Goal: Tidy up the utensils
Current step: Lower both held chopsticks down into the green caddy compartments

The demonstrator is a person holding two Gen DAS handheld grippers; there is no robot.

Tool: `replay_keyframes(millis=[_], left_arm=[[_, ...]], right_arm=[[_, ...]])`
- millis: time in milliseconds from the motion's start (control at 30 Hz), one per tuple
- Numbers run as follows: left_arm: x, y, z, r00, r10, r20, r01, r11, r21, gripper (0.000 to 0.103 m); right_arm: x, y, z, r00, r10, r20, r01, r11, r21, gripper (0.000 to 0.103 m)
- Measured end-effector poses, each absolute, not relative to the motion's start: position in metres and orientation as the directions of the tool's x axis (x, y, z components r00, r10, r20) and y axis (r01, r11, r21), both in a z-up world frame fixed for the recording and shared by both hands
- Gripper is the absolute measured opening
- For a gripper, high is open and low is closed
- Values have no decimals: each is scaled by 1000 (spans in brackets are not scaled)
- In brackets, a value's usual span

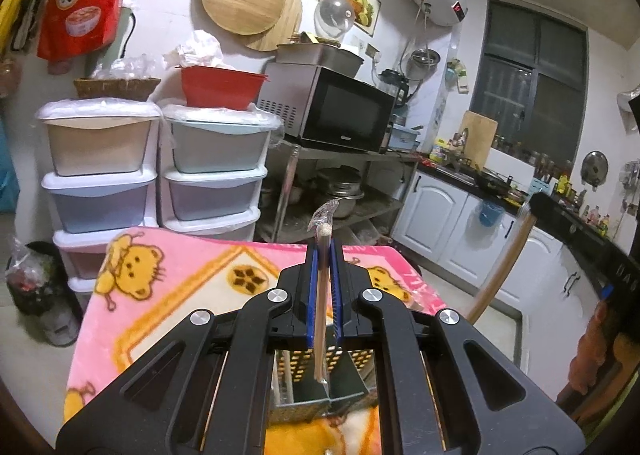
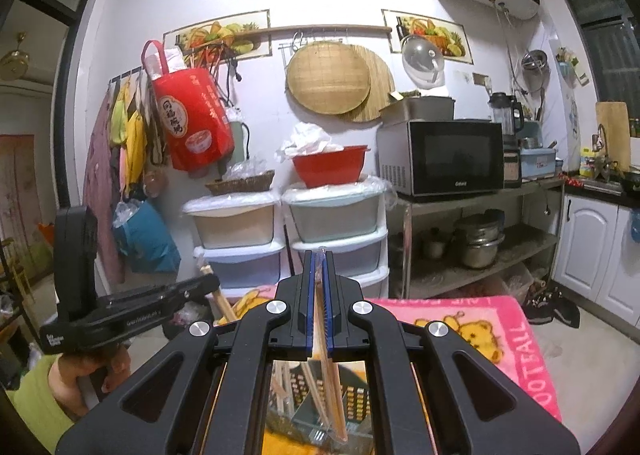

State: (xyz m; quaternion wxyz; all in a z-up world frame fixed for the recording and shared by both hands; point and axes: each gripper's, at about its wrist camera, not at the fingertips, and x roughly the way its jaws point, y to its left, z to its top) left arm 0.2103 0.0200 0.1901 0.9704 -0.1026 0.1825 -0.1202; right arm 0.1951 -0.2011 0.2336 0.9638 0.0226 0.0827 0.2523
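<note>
My left gripper (image 1: pixel 323 251) is shut on a pair of wooden chopsticks in a clear wrapper (image 1: pixel 321 315), whose lower end hangs just over a perforated metal utensil holder (image 1: pixel 352 367). The holder stands on a pink cartoon-bear blanket (image 1: pixel 180 275). My right gripper (image 2: pixel 319 259) is shut on another wrapped pair of chopsticks (image 2: pixel 326 355), slanting down over the same holder (image 2: pixel 356 395), which has more chopsticks inside. Each gripper also shows in the other's view: the right gripper (image 1: pixel 536 203) with its long sticks (image 1: pixel 500 267), and the left gripper (image 2: pixel 210 281).
Behind the blanket (image 2: pixel 480 319) stand stacked plastic drawers (image 1: pixel 100 191) and a metal shelf (image 1: pixel 360 159) carrying a microwave (image 1: pixel 340 111), with pots below. White cabinets (image 1: pixel 440 215) and a cluttered counter run along the right. A hand in a green sleeve (image 2: pixel 72 375) holds the left gripper.
</note>
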Motion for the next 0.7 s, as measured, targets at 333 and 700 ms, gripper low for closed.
replay_keyframes(millis=[333,700], left_arm=[[228,19,175,904,-230,-361,153,961,-229,4],[239,15,158,896,-213,-389,136,967,-217,4]], right_arm=[[216,-206,228,875,469,-120,-461,883,89,4],[234,-202,205,870,466,-163,-454,885,107,4]])
